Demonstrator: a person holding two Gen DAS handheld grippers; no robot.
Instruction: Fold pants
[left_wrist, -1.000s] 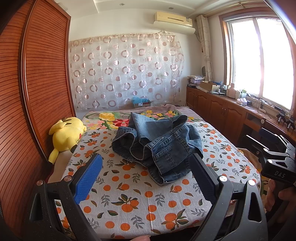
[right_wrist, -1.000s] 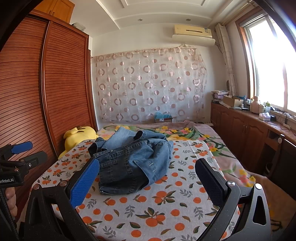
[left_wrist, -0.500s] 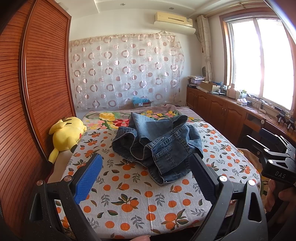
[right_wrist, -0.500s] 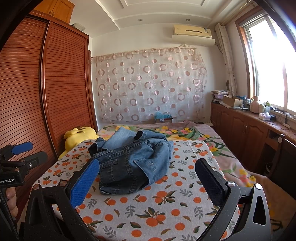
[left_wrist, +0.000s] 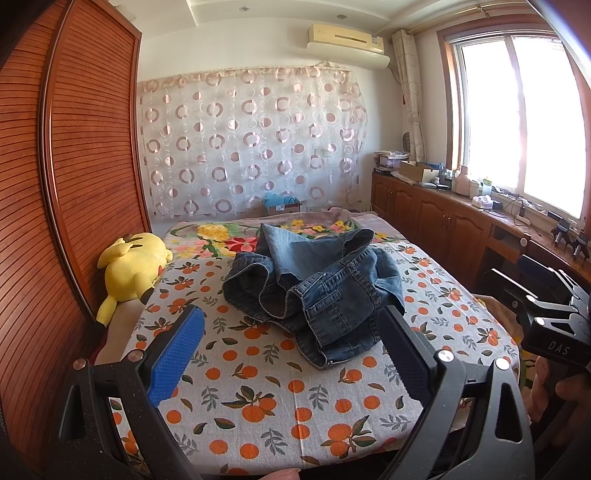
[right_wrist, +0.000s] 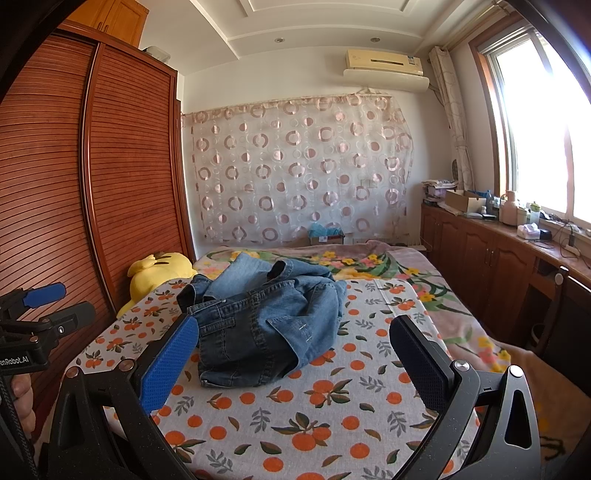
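Because the pants (left_wrist: 314, 291) lay bunched at frame centre, both spread-jawed, empty grippers, left gripper (left_wrist: 291, 354) and right gripper (right_wrist: 295, 362), risked pinching several layers.

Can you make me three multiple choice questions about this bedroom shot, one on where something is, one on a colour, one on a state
1. Where does the plush toy lie?
A. Beside the wardrobe, on the bed's edge
B. On the window counter
C. On top of the jeans

2. What colour are the jeans?
A. Black
B. Blue
C. White

3. How do the left gripper and right gripper stand?
A. Both shut on denim
B. One open, one shut
C. Both open, holding nothing

Answers: 1 A, the yellow toy rests against the slatted doors. 2 B, it is blue denim. 3 C, the pads stand wide apart, short of the crumpled pile.
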